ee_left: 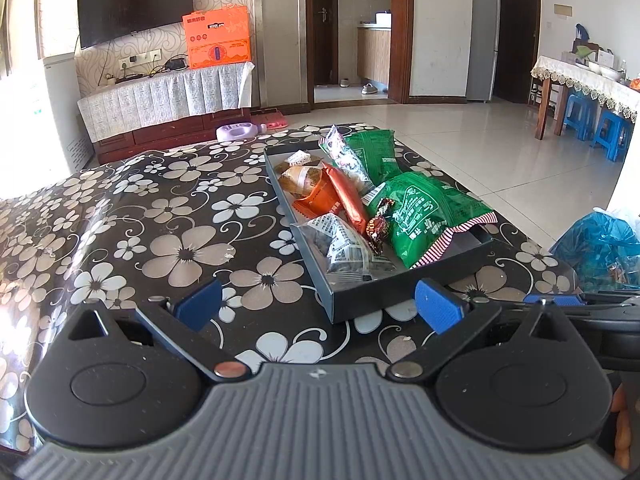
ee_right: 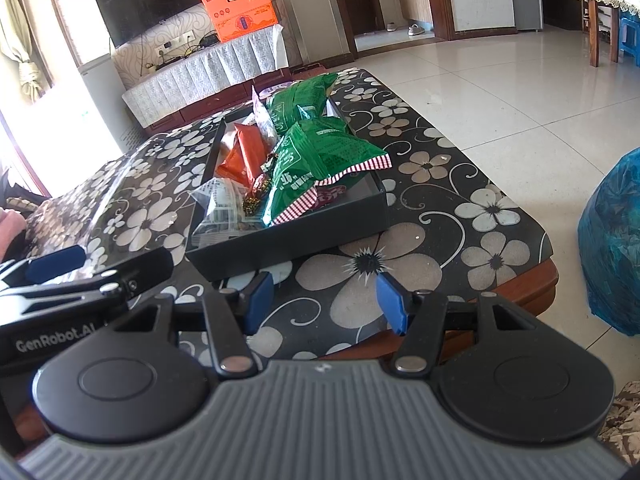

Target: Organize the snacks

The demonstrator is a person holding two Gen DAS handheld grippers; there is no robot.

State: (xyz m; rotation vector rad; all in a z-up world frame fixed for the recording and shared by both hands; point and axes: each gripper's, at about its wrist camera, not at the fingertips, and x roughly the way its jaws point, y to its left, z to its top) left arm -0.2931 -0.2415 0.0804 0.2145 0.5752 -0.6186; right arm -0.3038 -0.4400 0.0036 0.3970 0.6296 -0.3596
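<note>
Black tray (ee_left: 404, 294) sits on the floral table (ee_left: 160, 216), toward its right side. Inside: 2 green snack bags (ee_left: 424, 216), orange packets (ee_left: 320, 200), clear-wrapped pieces (ee_left: 344, 248). Left gripper (ee_left: 320, 306) hovers just before the tray's near edge, fingers wide, empty. Right gripper (ee_right: 325, 300) likewise wide, empty. Blue bag (ee_right: 612, 240) off the table's right.
</note>
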